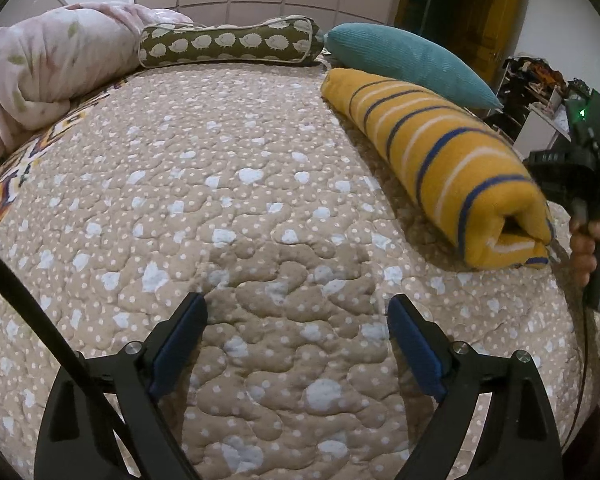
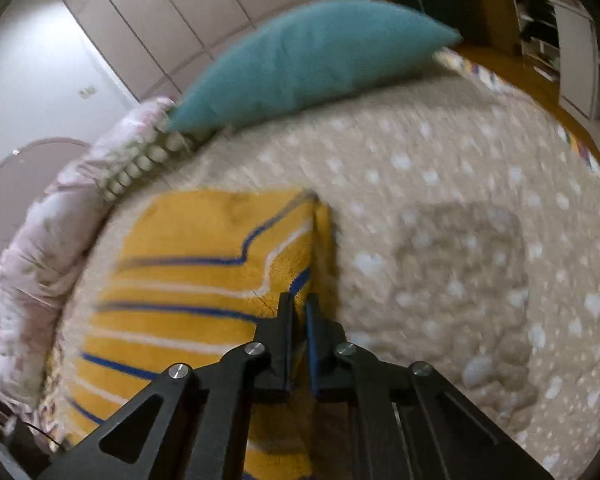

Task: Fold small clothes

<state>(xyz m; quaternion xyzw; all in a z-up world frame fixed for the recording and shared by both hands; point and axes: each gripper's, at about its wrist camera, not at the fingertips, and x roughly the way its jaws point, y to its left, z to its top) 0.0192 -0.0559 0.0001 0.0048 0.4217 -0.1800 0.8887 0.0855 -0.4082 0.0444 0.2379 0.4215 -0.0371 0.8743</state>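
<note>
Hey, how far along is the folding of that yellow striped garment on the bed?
Done: the yellow striped garment already lies folded over on the quilted bedspread. In hand: the right gripper is shut at the garment's near edge; the blur hides whether it pinches fabric. The left gripper is open above bare bedspread, holding nothing. Left: any last fold or straightening; no other small clothes show.

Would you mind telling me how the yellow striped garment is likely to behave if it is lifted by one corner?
The yellow striped garment looks soft and thick, so it would probably droop. Its folded layers lie loose at the open end, so they would likely fall open. It seems light and unlikely to slip on the quilt.
</note>
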